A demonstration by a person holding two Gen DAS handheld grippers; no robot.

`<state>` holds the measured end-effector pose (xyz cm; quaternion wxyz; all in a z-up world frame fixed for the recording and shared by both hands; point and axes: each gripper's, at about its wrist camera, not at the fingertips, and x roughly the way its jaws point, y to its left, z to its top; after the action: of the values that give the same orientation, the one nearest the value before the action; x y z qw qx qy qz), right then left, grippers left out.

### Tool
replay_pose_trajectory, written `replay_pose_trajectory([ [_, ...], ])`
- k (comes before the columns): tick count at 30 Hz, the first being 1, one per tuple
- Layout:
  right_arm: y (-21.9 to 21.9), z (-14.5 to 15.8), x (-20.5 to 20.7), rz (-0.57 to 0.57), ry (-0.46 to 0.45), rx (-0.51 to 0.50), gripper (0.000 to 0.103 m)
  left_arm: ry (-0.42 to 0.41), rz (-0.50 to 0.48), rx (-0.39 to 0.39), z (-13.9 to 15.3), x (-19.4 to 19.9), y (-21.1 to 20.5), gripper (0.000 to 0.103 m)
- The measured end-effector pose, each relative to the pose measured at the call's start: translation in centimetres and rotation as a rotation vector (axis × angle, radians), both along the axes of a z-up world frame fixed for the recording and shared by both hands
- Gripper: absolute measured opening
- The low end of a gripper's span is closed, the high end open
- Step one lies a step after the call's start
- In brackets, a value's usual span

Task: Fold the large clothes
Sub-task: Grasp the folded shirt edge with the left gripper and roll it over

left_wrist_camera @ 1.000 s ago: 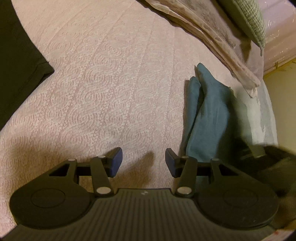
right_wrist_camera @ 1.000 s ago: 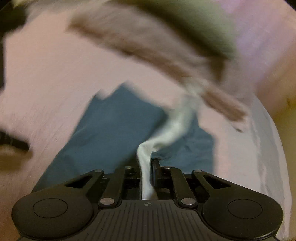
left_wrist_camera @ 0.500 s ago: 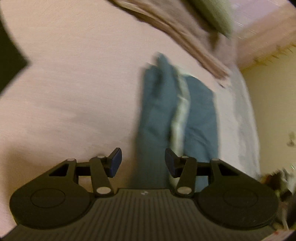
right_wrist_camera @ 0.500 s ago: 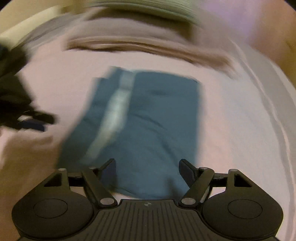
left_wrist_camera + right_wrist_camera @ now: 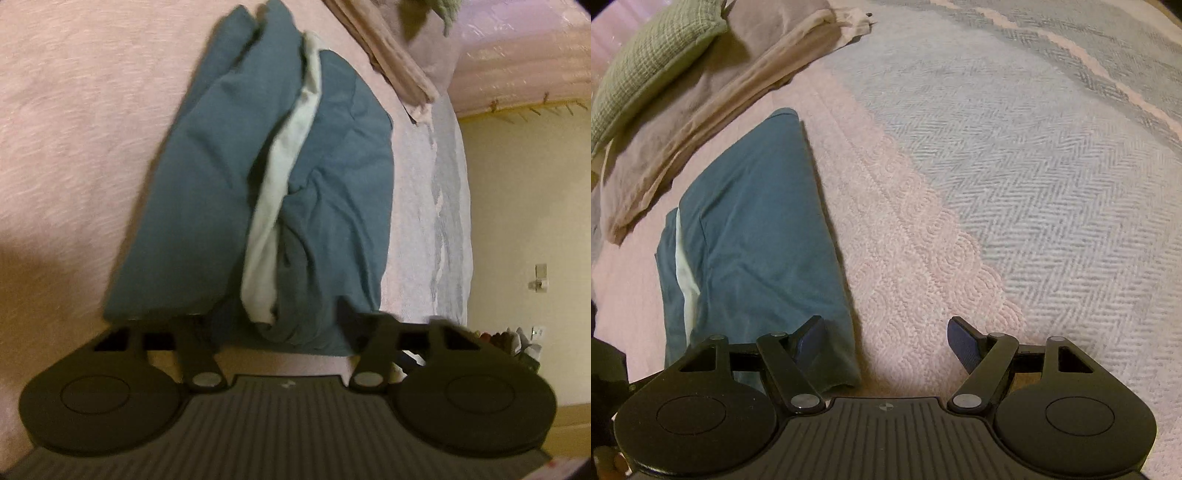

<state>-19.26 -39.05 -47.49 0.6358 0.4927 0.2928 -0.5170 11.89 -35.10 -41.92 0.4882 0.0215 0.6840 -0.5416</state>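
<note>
Teal cloth is lying folded in a long bundle on the pink bedspread [image 5: 74, 110], and a pale strip [image 5: 284, 177] is running along its middle, so I am judging that the garment [image 5: 199, 177] is already folded lengthwise with a lighter part or lining showing at the seam. Its near end is bunching up a little, and I think this part is needing to be flattened or folded over next.

I am holding the left gripper [image 5: 273, 325] low over this near end, pointing along the length of the bundle. Its jaws are standing wide apart on both sides of the bunched cloth, and they are gripping nothing.

I am keeping the right gripper [image 5: 886, 338] at the right edge of the garment [image 5: 753, 229], tilted down at the bed. Its jaws are also spread wide and are empty; the left finger [image 5: 810, 339] is hovering over the teal corner, and the right one over bare bedspread.

Far behind, a beige blanket [image 5: 713, 99] and a green pillow [image 5: 646, 62] are lying well apart from my work.
</note>
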Motion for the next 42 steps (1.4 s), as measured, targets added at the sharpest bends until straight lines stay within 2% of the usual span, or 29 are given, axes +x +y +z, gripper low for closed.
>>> replay_pose_trajectory([
  [2, 0.5, -0.1, 0.5, 0.028, 0.012, -0.008, 0.071, -0.036, -0.017, -0.018, 0.3, -0.5, -0.4, 0.007],
  [3, 0.5, -0.1, 1.1, 0.048, 0.030, -0.010, 0.071, -0.082, -0.024, -0.040, 1.0, -0.7, -0.3, 0.007],
  [6, 0.9, -0.4, 3.3, 0.143, 0.110, -0.043, 0.071, -0.260, -0.052, -0.183, 4.6, -1.3, 1.6, 0.006],
  [8, 1.6, -0.3, 4.9, 0.217, 0.159, -0.071, 0.071, -0.337, -0.041, -0.241, 6.1, -1.2, 3.3, 0.006],
  [9, 1.9, -0.5, 5.8, 0.248, 0.174, -0.075, 0.071, -0.370, -0.027, -0.244, 6.2, -0.9, 4.4, 0.006],
  [11, 2.4, -1.1, 7.2, 0.296, 0.200, -0.068, 0.071, -0.410, -0.006, -0.199, 4.9, -0.3, 5.7, 0.006],
  [14, 2.8, -1.8, 8.3, 0.316, 0.230, -0.056, 0.071, -0.407, 0.022, -0.076, 1.0, 0.3, 6.6, 0.006],
  [16, 2.5, -2.0, 8.5, 0.332, 0.243, -0.058, 0.071, -0.398, 0.030, -0.058, -0.1, 0.2, 6.7, 0.008],
  [20, 1.7, -1.0, 7.7, 0.335, 0.248, -0.022, 0.071, -0.372, 0.010, -0.043, 0.6, 0.9, 6.1, 0.013],
  [24, -0.1, 1.1, 6.2, 0.284, 0.208, -0.036, 0.071, -0.277, 0.001, -0.094, 2.9, 4.2, 6.0, 0.029],
  [26, -1.7, 1.5, 5.7, 0.265, 0.195, -0.062, 0.071, -0.269, 0.006, -0.124, 4.4, 5.0, 4.1, 0.029],
  [29, -5.0, 1.1, 5.4, 0.227, 0.113, -0.085, 0.071, -0.329, -0.024, -0.189, 5.9, 6.0, -0.3, 0.030],
  [32, -9.0, 0.6, 5.2, 0.150, 0.022, -0.098, 0.071, -0.350, -0.049, -0.244, 6.0, 6.4, -6.2, 0.045],
  [34, -11.3, 0.8, 5.3, 0.124, -0.006, -0.102, 0.071, -0.379, -0.072, -0.257, 5.5, 6.2, -9.7, 0.045],
  [38, -14.4, 1.5, 6.7, 0.127, -0.066, -0.142, 0.071, -0.462, -0.131, -0.227, 4.4, 5.8, -14.3, 0.044],
  [42, -15.4, 0.5, 8.1, 0.161, -0.062, -0.135, 0.071, -0.455, -0.135, -0.205, 2.6, 6.0, -15.8, 0.037],
])
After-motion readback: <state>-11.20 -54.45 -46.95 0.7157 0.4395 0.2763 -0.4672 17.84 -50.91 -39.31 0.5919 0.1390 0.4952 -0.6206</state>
